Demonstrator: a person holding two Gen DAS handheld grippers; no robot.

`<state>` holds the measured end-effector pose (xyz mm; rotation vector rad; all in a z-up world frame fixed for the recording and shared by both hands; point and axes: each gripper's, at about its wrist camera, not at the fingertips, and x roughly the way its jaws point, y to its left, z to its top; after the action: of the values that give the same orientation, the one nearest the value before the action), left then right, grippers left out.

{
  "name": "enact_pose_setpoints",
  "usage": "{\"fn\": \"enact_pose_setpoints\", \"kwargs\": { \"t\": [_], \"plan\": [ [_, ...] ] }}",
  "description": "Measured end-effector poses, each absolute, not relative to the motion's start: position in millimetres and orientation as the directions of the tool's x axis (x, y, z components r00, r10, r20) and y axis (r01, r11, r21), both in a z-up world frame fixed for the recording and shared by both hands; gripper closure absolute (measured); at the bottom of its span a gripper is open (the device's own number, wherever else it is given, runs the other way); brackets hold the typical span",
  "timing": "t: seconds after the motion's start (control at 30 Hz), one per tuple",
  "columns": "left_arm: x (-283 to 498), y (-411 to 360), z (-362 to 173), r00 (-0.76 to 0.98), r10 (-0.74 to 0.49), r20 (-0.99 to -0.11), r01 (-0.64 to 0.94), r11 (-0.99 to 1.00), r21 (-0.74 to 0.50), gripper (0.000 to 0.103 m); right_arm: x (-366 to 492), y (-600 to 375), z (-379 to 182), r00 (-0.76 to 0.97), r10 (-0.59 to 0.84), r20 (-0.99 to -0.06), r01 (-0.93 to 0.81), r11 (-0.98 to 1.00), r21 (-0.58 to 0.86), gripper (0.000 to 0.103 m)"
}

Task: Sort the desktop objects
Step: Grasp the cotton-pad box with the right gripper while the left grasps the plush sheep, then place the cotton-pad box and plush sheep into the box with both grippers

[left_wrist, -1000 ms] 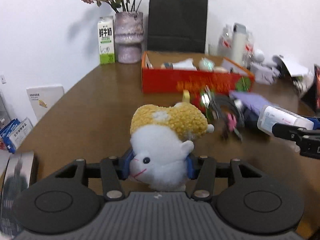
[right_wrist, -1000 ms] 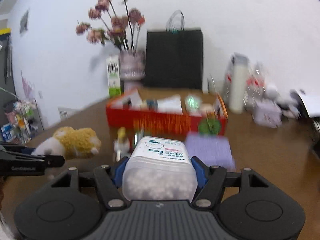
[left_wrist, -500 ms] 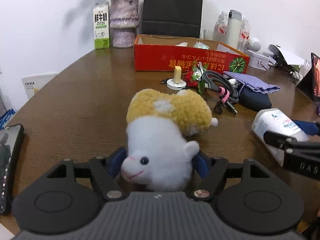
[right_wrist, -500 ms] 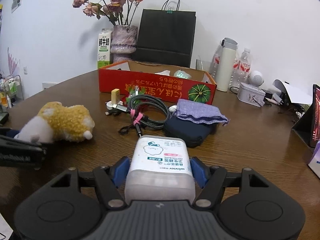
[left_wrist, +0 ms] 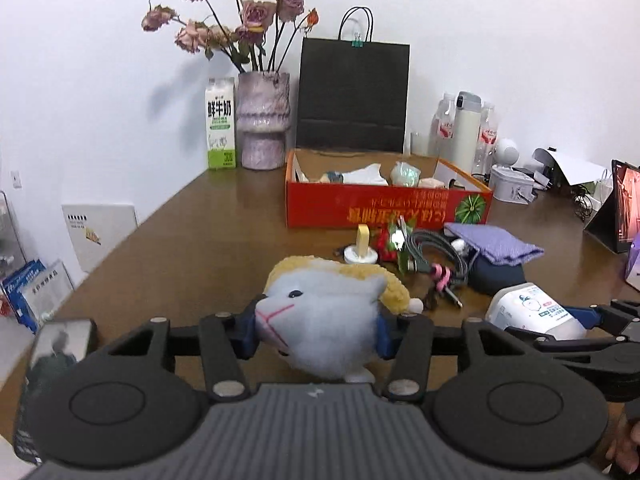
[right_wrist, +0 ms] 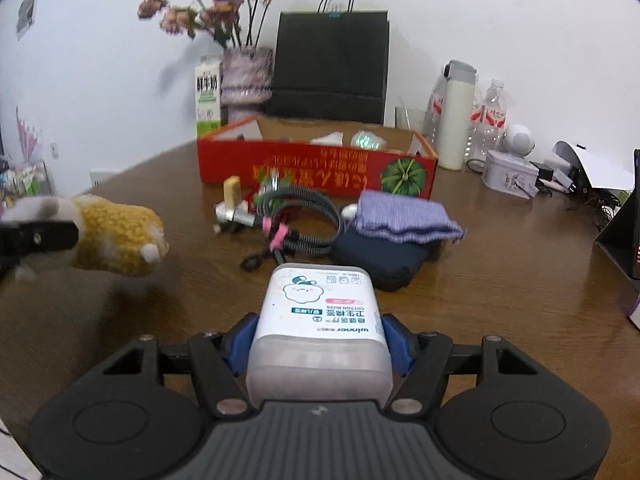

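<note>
A white and yellow plush toy (left_wrist: 320,316) sits head-first between the blue pads of my left gripper (left_wrist: 316,330). The jaws are closing and the pads press into its sides. In the right wrist view the plush toy (right_wrist: 120,240) hangs just above the table, casting a shadow, with the left gripper (right_wrist: 36,236) at the left edge. My right gripper (right_wrist: 318,338) is shut on a white cotton bud box (right_wrist: 320,320), held low over the table. That cotton bud box (left_wrist: 532,312) shows at the right of the left wrist view. An open red cardboard box (left_wrist: 384,208) stands behind.
Between the grippers and the red box lie a coiled cable (right_wrist: 304,216), a purple cloth (right_wrist: 404,216) on a dark pouch (right_wrist: 380,256), and a small white stand (left_wrist: 360,254). A phone (left_wrist: 52,360) lies at the left edge. Vase (left_wrist: 262,120), milk carton, black bag and bottles line the back.
The left jaws loosened around the plush toy, then closed on it again and raised it off the table. The right gripper came down towards the table with the cotton bud box.
</note>
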<state>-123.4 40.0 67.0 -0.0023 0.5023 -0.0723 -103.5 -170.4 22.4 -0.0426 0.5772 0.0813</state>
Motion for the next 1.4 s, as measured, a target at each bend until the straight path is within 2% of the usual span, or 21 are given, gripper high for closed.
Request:
{"fn": "enact_pose_setpoints", "kwargs": {
  "t": [0.13,0.27,0.4,0.47,0.6,0.67,0.73,0.77,0.93,1.07,1.13,1.2,1.3,1.4],
  "plan": [
    [-120,45,79,0.836,-0.113,-0.537,0.098,0.994,-0.057,0.049,-103,-173,35,0.856,0.066,-0.513,-0.085,0.996,-0.014,0.039],
    [-130,43,87,0.865,-0.080,-0.496,0.093,0.996,0.002,0.049,-104,-177,42,0.867,0.074,-0.493,-0.083,0.997,0.003,0.039],
    [-128,35,74,0.884,-0.107,-0.454,0.144,0.988,0.049,0.048,-105,-178,45,0.868,0.075,-0.490,-0.083,0.997,0.006,0.039],
    [-124,29,64,0.892,-0.038,-0.451,0.106,0.986,0.126,0.050,-105,-178,42,0.865,0.078,-0.496,-0.087,0.996,0.005,0.039],
    [-113,31,54,0.901,-0.058,-0.430,0.119,0.986,0.116,0.049,-107,-179,37,0.861,0.080,-0.502,-0.082,0.996,0.018,0.039],
    [-94,32,42,0.873,-0.032,-0.487,0.094,0.990,0.105,0.051,-104,-179,35,0.858,0.081,-0.507,-0.079,0.997,0.025,0.039],
    [-76,40,33,0.822,-0.071,-0.566,0.090,0.996,0.004,0.054,-100,-179,32,0.853,0.087,-0.514,-0.081,0.996,0.035,0.039],
    [-73,43,33,0.815,-0.080,-0.573,0.084,0.996,-0.019,0.056,-100,-179,32,0.853,0.090,-0.514,-0.082,0.996,0.039,0.039],
    [-48,46,93,0.864,-0.155,-0.480,0.141,0.988,-0.065,0.057,-93,-192,62,0.880,0.130,-0.456,-0.100,0.991,0.090,0.039],
    [32,31,156,0.866,-0.196,-0.461,0.192,0.980,-0.057,0.057,-44,-207,114,0.916,0.145,-0.373,-0.117,0.988,0.097,0.039],
    [93,12,174,0.841,-0.188,-0.507,0.203,0.979,-0.028,0.056,1,-214,141,0.931,0.132,-0.340,-0.108,0.990,0.088,0.039],
    [160,-6,174,0.781,-0.167,-0.602,0.212,0.977,0.004,0.056,53,-219,158,0.923,0.141,-0.359,-0.107,0.988,0.112,0.039],
    [249,-22,135,0.676,-0.059,-0.735,0.152,0.987,0.061,0.056,135,-215,156,0.886,0.133,-0.444,-0.094,0.990,0.108,0.039],
    [309,-24,80,0.556,0.001,-0.831,0.081,0.995,0.055,0.056,213,-208,123,0.805,0.114,-0.581,-0.061,0.992,0.111,0.039]
  ]
}}
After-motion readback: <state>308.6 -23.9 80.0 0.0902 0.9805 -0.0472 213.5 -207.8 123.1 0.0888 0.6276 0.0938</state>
